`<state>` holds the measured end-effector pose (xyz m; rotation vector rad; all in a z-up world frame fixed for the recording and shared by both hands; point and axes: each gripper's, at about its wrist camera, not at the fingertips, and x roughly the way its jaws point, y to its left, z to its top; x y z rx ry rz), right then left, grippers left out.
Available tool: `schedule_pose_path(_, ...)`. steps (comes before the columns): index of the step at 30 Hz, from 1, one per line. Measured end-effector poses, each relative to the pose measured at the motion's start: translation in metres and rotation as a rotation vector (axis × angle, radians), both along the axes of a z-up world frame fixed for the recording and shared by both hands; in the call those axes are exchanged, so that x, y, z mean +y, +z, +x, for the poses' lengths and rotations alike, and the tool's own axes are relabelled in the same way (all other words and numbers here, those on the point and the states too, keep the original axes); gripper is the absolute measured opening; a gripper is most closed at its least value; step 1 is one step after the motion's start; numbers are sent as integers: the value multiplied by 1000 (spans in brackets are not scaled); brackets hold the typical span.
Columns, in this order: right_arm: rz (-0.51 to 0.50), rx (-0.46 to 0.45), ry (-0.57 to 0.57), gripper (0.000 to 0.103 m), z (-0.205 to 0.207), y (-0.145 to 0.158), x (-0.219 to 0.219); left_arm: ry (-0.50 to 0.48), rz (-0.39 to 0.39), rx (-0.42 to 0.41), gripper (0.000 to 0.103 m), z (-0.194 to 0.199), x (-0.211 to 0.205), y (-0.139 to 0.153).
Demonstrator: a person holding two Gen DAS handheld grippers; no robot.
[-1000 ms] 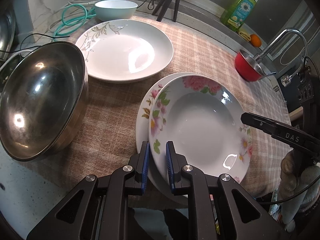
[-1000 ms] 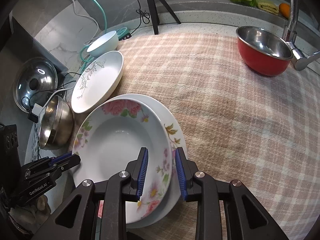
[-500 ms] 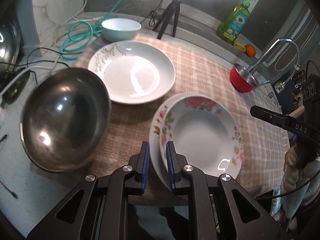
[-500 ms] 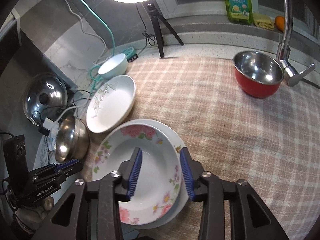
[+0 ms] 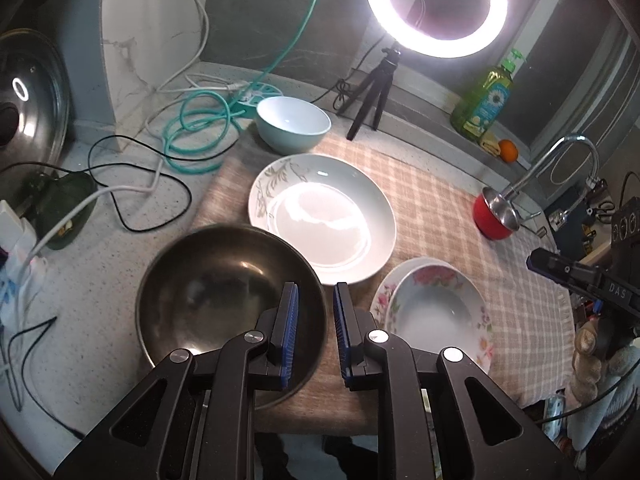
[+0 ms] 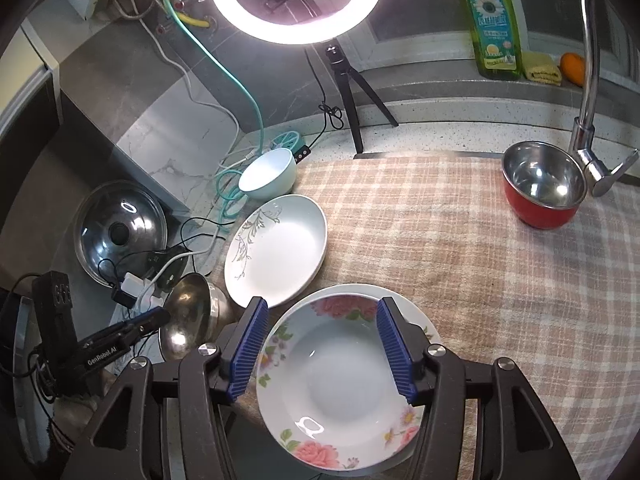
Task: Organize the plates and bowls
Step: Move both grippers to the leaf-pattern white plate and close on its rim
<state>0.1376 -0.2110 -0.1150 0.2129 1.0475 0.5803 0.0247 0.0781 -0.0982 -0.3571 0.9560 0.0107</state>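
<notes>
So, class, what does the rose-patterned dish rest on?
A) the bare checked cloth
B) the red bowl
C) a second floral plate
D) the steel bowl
C: the rose-patterned dish is nested in a second floral plate, whose rim shows around its far and right edges.

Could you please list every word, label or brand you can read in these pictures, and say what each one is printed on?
"DAS": on the right gripper, as the left wrist view shows it.
"GenRobot.AI": on the left gripper, as the right wrist view shows it.
Green dish soap bottle: a sunflower label with lines of print, too small and blurred to read.
Nothing else legible; the plates and bowls carry only flower and leaf patterns.
</notes>
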Motion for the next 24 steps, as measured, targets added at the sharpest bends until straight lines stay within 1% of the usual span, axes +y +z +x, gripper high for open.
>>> schedule_pose_path(4,-21,21,9,53,5,6,9,6,7,-1,19,8,11,4)
schedule_pose_path(6,-22,15,31,53,7,10,13,16,13,-2,19,14,15,6)
schedule_pose_path(9,-29,-5,73,53,14,13,18,43,47,-2,19,23,16,11)
schedule_pose_path(11,-34,4,90,53,22,12,20,60,35,7,19,30,18,13)
schedule_pose_path(13,-23,21,122,53,33,10,23,75,40,22,19,37,21,14)
schedule_pose_path(15,-36,12,142,53,42,9,28,79,45,32,19,45,21,14)
schedule_pose_path(17,-41,14,163,53,50,7,33,76,10,63,19,55,26,9)
schedule_pose_path(19,-47,36,179,53,59,1,39,75,-13,96,19,65,31,4)
schedule_pose_path(22,-45,97,182,53,72,-14,47,51,13,136,19,80,36,-1)
schedule_pose_path(24,-38,134,169,52,80,-23,50,35,11,164,19,93,44,-6)
